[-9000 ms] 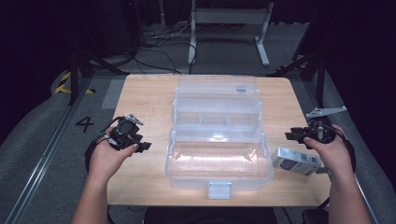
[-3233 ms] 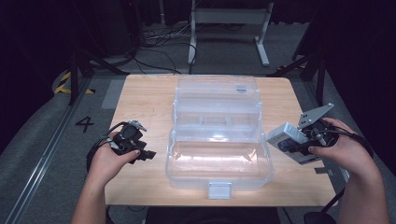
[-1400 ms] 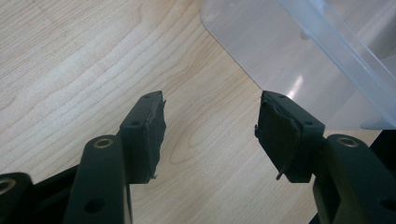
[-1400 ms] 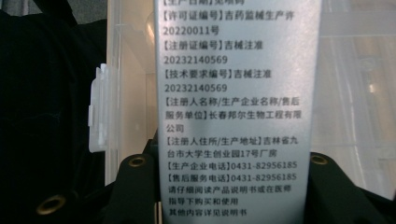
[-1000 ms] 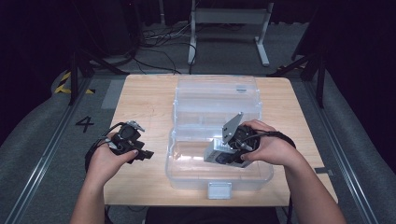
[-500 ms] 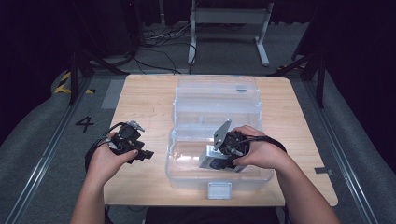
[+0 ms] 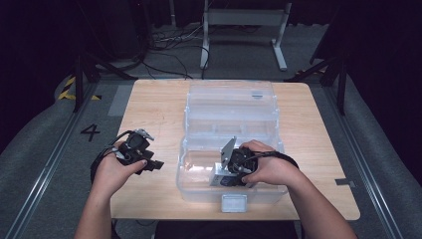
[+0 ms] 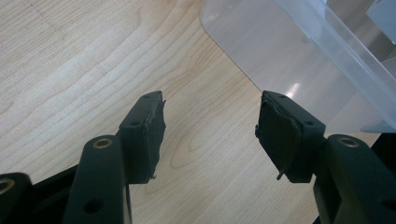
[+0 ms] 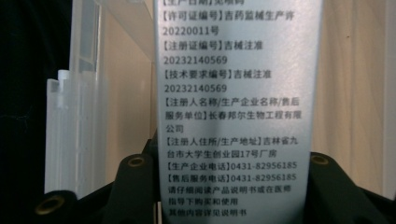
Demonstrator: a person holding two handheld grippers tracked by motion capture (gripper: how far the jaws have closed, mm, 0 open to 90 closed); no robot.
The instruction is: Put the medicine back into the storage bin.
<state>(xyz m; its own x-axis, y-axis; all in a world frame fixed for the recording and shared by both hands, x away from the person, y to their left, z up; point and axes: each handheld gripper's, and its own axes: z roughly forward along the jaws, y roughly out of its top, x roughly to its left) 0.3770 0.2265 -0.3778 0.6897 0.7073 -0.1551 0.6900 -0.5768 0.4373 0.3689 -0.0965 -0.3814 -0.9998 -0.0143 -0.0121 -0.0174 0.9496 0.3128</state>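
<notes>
The right gripper [image 7: 226, 174] has come across from the right edge of the tabletop [image 7: 154, 107] and now dips into the front part of the clear box [image 7: 231, 137], carrying the small white box [image 7: 217, 175] with it. Its fingers [image 9: 135, 186] pinch that small box from both sides. The left gripper [image 8: 210, 135] has stayed put beside the clear box, fingers spread, with nothing between them.

The small box looks like smooth, shiny card with flat sides and rows of black print. It could slip, because the fingers hold it by the narrow sides. It could also bump the wall of the clear box and tip over if it is let go too high.

The clear box is hard, see-through plastic with rounded corners, thin walls and an open lid. The tabletop is pale wood with wavy grain.
</notes>
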